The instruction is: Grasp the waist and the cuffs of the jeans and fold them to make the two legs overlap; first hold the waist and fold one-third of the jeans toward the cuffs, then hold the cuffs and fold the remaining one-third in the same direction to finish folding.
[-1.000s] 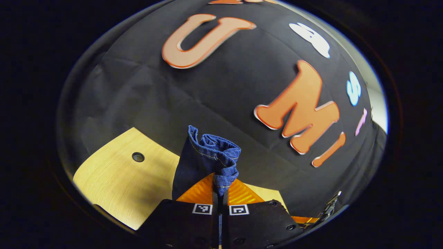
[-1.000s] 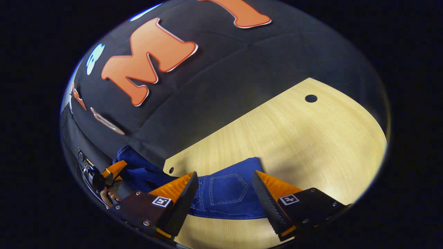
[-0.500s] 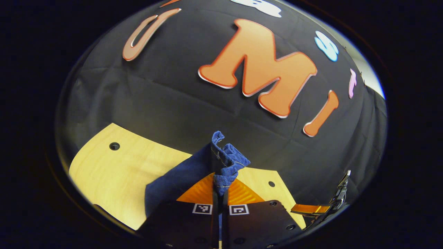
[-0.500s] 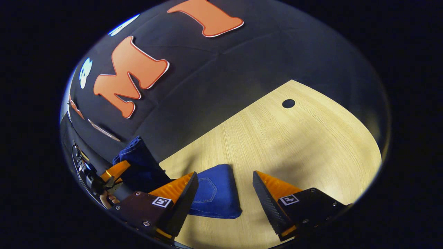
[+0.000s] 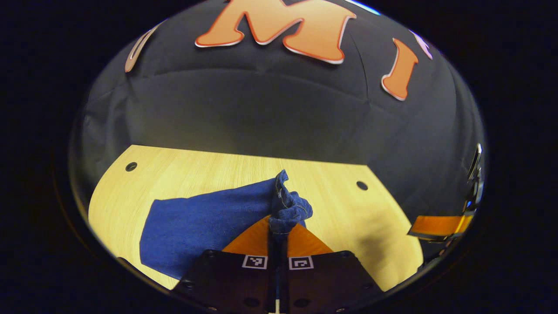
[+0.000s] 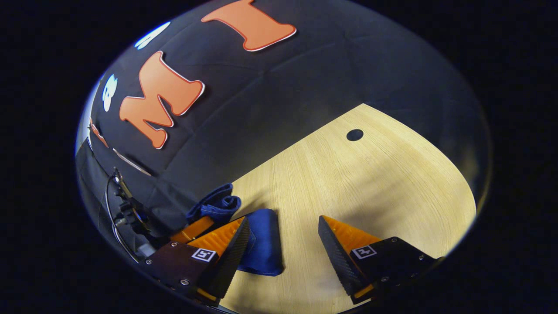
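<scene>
Here your left tongs [image 5: 279, 229] pinch the bunched jeans [image 5: 209, 218] over the surface [image 5: 340, 209]; your right tongs [image 6: 283, 235] gape, holding nothing.

Matt, stitched denim jeans [image 5: 205, 218] on a smooth, pale wood-grain surface [image 6: 370, 183], against dull wrinkled black cloth wall [image 5: 261, 113].
</scene>
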Demonstrator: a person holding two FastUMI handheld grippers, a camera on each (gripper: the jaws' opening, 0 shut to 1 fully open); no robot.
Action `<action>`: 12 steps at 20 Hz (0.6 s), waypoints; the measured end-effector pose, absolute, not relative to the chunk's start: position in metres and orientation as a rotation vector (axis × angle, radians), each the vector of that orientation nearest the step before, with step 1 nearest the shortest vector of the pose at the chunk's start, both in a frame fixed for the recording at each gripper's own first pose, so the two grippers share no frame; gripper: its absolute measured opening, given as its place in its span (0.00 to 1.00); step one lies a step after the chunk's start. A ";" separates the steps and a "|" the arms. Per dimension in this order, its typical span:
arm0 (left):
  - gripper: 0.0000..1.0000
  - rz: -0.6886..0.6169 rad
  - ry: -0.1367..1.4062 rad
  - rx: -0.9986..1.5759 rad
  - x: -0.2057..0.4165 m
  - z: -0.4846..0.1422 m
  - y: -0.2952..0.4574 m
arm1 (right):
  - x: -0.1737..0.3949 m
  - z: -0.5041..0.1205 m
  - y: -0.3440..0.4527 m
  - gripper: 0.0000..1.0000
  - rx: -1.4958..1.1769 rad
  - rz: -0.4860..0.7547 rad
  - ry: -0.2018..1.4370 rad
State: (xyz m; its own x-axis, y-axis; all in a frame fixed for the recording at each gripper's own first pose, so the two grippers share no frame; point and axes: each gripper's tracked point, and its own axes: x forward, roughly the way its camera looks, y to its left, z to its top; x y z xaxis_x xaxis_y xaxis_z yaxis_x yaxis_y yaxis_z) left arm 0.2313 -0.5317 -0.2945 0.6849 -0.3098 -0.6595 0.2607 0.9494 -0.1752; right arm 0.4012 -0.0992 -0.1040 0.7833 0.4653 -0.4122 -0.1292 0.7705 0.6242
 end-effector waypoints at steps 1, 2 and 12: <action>0.04 -0.311 0.764 -0.039 0.227 -0.308 -0.538 | 0.401 -0.108 -0.101 0.97 0.612 0.343 0.594; 0.04 -0.299 0.773 -0.003 0.222 -0.322 -0.541 | 0.402 -0.111 -0.101 0.97 0.606 0.344 0.596; 0.77 -0.397 0.876 0.096 0.164 -0.369 -0.581 | 0.381 -0.115 -0.114 0.97 0.473 0.310 0.647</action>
State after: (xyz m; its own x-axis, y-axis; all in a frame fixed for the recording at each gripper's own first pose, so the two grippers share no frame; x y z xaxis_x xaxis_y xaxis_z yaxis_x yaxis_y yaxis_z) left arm 0.1643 -0.5813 -0.3692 0.5724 -0.2986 -0.7637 0.3766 0.9230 -0.0785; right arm 0.3814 -0.1136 -0.1149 0.7579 0.4175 -0.5013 -0.1297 0.8495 0.5114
